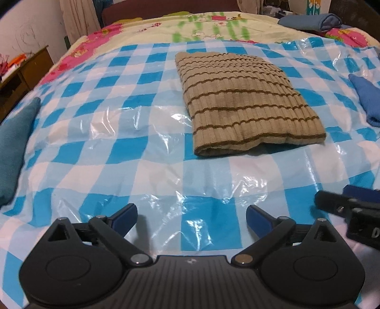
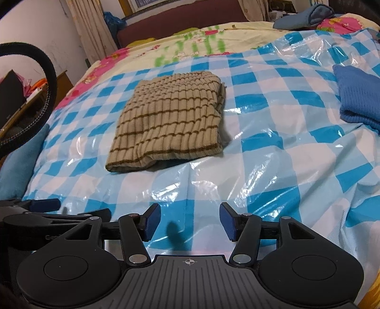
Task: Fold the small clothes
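Observation:
A beige knit garment with brown stripes (image 1: 247,102) lies folded into a rectangle on the blue-and-white checked plastic sheet (image 1: 118,133); it also shows in the right wrist view (image 2: 171,121). My left gripper (image 1: 192,219) is open and empty, well short of the garment near the sheet's front edge. My right gripper (image 2: 190,222) is open and empty, also in front of the garment. The right gripper shows at the right edge of the left wrist view (image 1: 351,214). The left gripper shows at the lower left of the right wrist view (image 2: 47,211).
A blue knit garment (image 2: 358,99) lies at the right on the sheet. A teal cloth (image 1: 14,142) lies at the left edge. A folded blue-grey cloth (image 1: 313,22) sits at the far right of the bed. A wooden cabinet (image 1: 23,71) stands left.

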A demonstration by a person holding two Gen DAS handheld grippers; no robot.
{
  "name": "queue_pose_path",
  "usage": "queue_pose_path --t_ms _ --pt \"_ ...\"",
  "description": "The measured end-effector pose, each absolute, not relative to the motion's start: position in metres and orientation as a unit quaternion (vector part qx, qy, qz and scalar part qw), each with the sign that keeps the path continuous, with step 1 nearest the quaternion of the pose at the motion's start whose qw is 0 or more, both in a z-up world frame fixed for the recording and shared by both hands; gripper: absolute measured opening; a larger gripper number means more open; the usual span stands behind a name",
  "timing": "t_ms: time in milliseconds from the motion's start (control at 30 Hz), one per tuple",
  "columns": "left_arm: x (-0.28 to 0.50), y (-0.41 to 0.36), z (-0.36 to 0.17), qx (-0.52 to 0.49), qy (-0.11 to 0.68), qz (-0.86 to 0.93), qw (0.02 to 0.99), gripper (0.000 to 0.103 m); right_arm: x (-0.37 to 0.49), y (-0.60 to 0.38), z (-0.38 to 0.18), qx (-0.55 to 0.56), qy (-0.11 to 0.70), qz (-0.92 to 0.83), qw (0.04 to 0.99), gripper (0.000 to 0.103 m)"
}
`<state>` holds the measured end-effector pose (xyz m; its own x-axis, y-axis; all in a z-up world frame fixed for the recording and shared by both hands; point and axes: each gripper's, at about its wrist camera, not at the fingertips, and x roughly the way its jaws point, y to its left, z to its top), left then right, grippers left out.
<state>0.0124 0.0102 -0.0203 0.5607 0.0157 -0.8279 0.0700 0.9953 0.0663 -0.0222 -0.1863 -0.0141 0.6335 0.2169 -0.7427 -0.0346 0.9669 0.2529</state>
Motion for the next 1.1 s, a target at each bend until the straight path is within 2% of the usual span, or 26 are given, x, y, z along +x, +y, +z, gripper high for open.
queue_pose_path --t_ms 267,1100 --pt "0.0104 0.0117 -0.0204 0.029 0.474 -0.017 0.880 0.103 -0.0235 -0.1806 -0.0169 0.086 0.423 0.063 0.900 0.059" --pt "0.0080 0.0092 -0.0217 0.026 0.477 -0.018 0.878 0.103 -0.0228 -0.1818 -0.0234 0.092 0.433 0.060 0.895 0.060"
